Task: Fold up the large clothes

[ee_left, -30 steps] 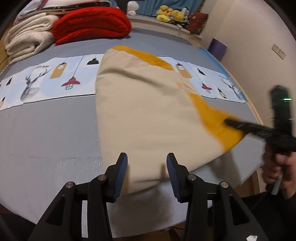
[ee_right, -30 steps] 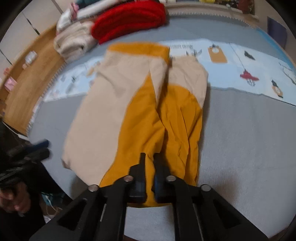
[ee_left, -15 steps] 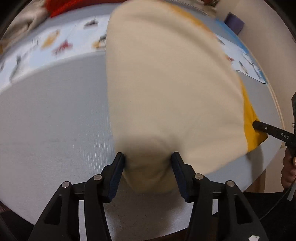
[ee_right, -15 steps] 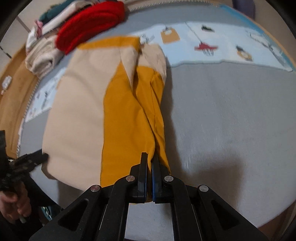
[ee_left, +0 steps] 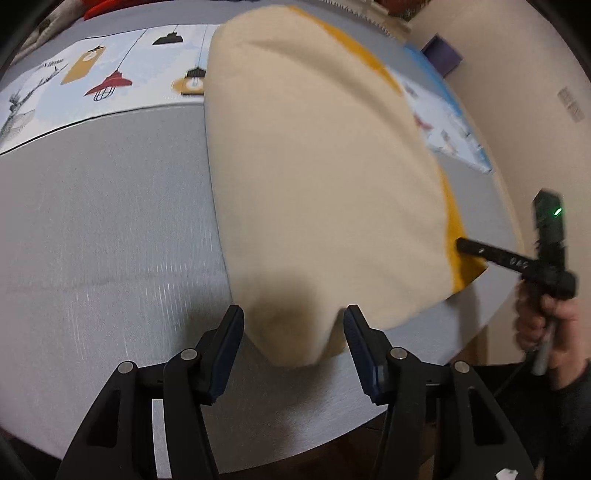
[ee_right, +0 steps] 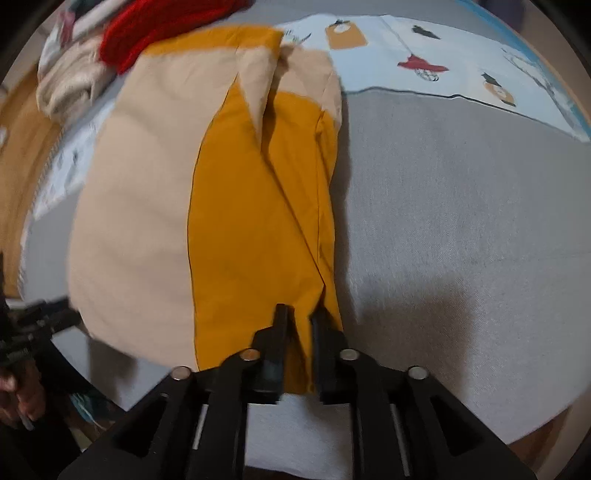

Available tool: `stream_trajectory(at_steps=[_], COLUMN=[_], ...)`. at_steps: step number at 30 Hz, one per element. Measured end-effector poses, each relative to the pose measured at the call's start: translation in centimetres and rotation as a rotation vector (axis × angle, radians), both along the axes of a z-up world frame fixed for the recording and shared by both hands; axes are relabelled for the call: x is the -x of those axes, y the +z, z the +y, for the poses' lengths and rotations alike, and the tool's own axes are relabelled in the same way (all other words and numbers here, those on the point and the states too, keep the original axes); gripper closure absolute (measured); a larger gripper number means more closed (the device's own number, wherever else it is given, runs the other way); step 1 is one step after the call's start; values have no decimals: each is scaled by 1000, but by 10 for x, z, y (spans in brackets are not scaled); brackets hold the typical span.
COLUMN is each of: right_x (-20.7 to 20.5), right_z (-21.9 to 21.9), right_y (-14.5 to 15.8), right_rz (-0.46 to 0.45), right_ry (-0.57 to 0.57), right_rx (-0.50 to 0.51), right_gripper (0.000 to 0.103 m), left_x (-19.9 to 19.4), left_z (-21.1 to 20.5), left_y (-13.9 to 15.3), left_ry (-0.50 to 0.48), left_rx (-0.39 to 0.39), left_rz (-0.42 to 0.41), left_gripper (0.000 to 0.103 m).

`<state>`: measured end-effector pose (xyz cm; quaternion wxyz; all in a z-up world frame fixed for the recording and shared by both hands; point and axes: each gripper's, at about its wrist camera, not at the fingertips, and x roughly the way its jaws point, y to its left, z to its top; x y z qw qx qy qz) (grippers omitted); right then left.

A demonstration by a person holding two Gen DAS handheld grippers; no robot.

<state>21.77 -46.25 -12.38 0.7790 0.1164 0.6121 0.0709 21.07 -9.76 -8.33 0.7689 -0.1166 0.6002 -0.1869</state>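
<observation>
Now, by label:

Left gripper (ee_left: 293, 345): jaws spread wide, with a beige corner of the garment (ee_left: 314, 177) lying between the blue-padded fingers (ee_left: 231, 347); neither pad presses on the cloth, so it grips nothing.

Right gripper (ee_right: 299, 332): jaws drawn close on a mustard fold of the garment (ee_right: 258, 221); a strip of cloth runs between the two black fingers (ee_right: 279, 328), pinched at the near hem.

Garment, from the left gripper: the beige panel spreads straight ahead and away, with a mustard strip along its far-right edge; the other gripper's fingers (ee_left: 480, 251) meet that mustard corner, off to the right.

Garment, from the right gripper: the mustard section runs forward from the jaws, the beige section lies to its left, and a mustard band crosses the far end.

Bed cover (ee_left: 103, 229): grey fabric under and beside the garment, on both sides of the jaws.

Printed strip (ee_left: 92, 77): a pale band with lamp pictures, ahead and to the left of the left gripper, passing beneath the far part of the garment.

Red blanket (ee_right: 162, 26): far ahead and left of the right gripper, beyond the garment's top edge.

Cream blankets (ee_right: 70, 81): just left of the red one.

Hand (ee_left: 550, 325): holds the right gripper's handle, at the right edge.
</observation>
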Motion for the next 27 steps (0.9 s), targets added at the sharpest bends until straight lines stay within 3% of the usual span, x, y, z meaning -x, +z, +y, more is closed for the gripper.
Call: stream_trajectory(at_steps=[3,10,16,19,21,24,26,27], right_x=[-4,-14,-13,-11,-11,-10,-9,-9], right_z=[-7,2,6,7,9,14,17,20], right_y=[-2,-22,-33,-35,-37,-36,-34,-32], right_rz=[-8,51,43,39,30,12,2,-6], right_ry=[-51,-40,-25,-18,-6,-9,-12,-12], right_rx=[-50,-20,-14,-14,-21,-40,-35,-29], right_gripper=[57,54,54,64,78,90,92,93], left_x=[-16,-61,-91,-100,-106,-114,-116,-117], left_z=[23,60,62,55,48,41,40,41], left_y=[4,-21,-55,-66,-71,-74,-70,-63], left_ry=[78,276,328,340,338,325,320,309], left_rx=[69,297,419,478,475,469,459,449], left_rz=[-7,50,96,103,110,112,112,107], left_gripper=[48,45,37,32,28,25,33,43])
